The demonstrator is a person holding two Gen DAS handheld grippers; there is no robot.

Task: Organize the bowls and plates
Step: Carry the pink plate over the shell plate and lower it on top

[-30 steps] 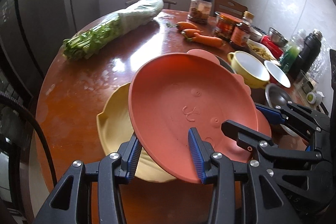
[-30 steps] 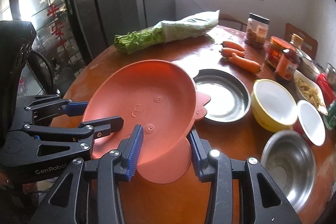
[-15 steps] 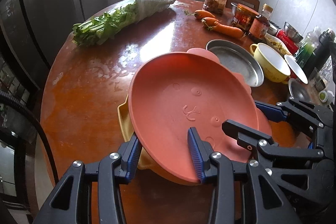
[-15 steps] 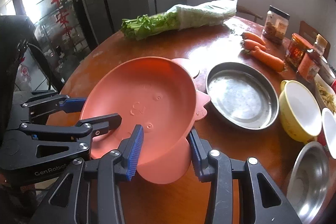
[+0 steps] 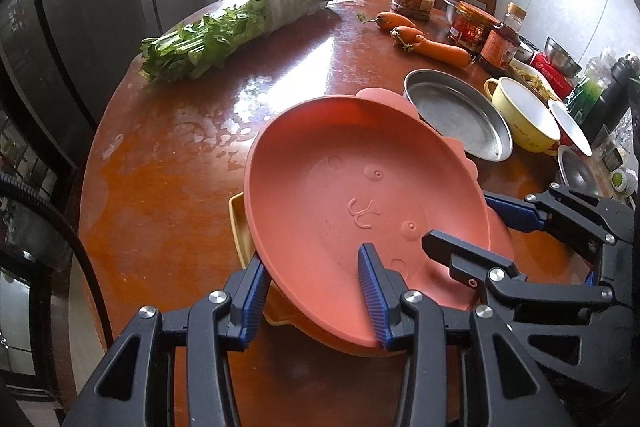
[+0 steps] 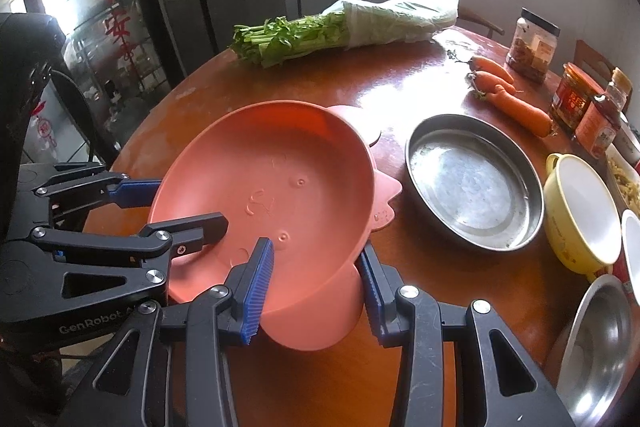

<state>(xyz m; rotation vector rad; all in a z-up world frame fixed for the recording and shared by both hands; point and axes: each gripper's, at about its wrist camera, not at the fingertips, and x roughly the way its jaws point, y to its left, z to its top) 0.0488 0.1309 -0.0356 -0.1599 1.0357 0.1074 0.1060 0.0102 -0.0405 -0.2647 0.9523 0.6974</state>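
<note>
Both grippers hold one pink plate (image 5: 360, 195) above a round wooden table (image 5: 168, 163) — the left gripper (image 5: 316, 291) clamped across its near rim, the right gripper (image 6: 312, 287) gripping the opposite edge. A yellow plate (image 5: 240, 227) lies directly beneath it, mostly covered. A steel pan (image 6: 472, 183) and a yellow bowl (image 6: 580, 211) sit just beside.

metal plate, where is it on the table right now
The metal plate lies flat on the table, just right of the pink plate in the right wrist view, with the yellow bowl on its right and the carrots beyond it.
</note>
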